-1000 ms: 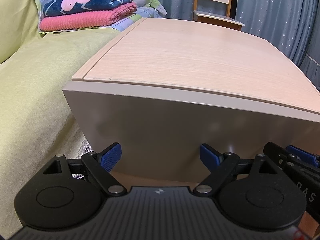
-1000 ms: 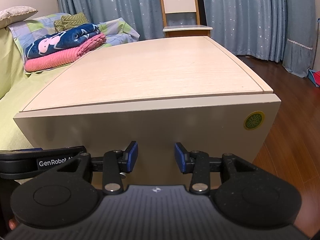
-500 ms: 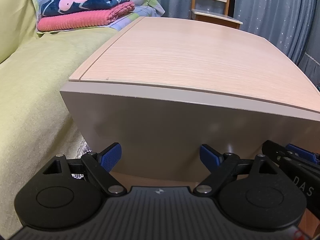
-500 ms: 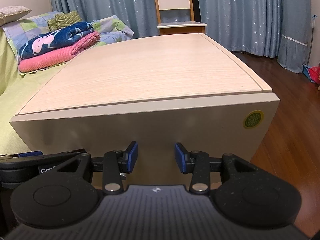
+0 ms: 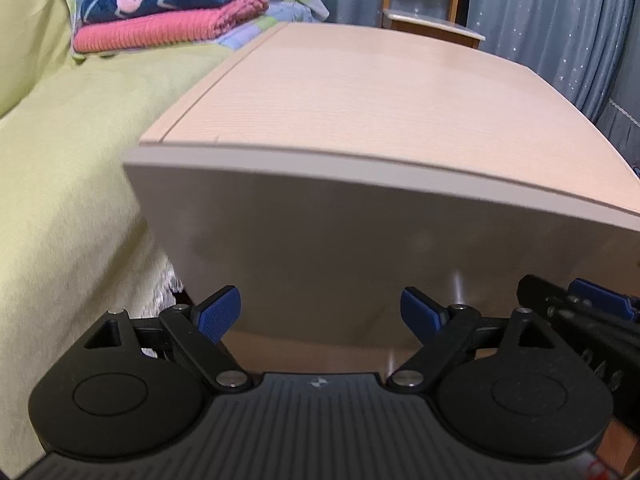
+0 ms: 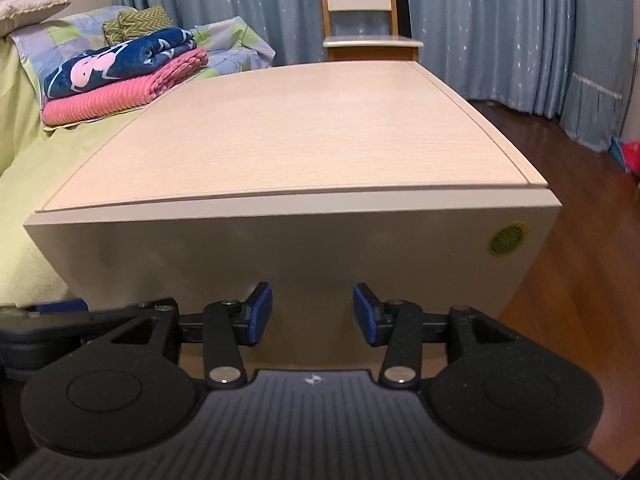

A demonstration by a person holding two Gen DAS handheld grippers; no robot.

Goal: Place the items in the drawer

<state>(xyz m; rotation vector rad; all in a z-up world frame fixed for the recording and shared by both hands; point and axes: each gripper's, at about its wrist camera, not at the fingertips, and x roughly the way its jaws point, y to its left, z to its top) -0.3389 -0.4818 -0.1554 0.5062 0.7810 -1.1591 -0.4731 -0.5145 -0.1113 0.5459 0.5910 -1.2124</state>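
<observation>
A low cabinet with a pale wood top fills both views. Its plain beige drawer front is closed. My left gripper is open wide, its blue pads level with the lower edge of that front, near the left corner. My right gripper is open with a narrower gap and sits at the lower middle of the front. Neither holds anything. Folded navy and pink blankets lie stacked on the bed to the left. Each gripper shows at the edge of the other's view.
A yellow-green bed cover presses against the cabinet's left side. A wooden chair and blue curtains stand behind it. Dark wood floor runs along the right. A round green sticker marks the front's right end.
Both views have shifted slightly against the cabinet front, and the left view is now a little blurred. Neither finger gap has changed.
</observation>
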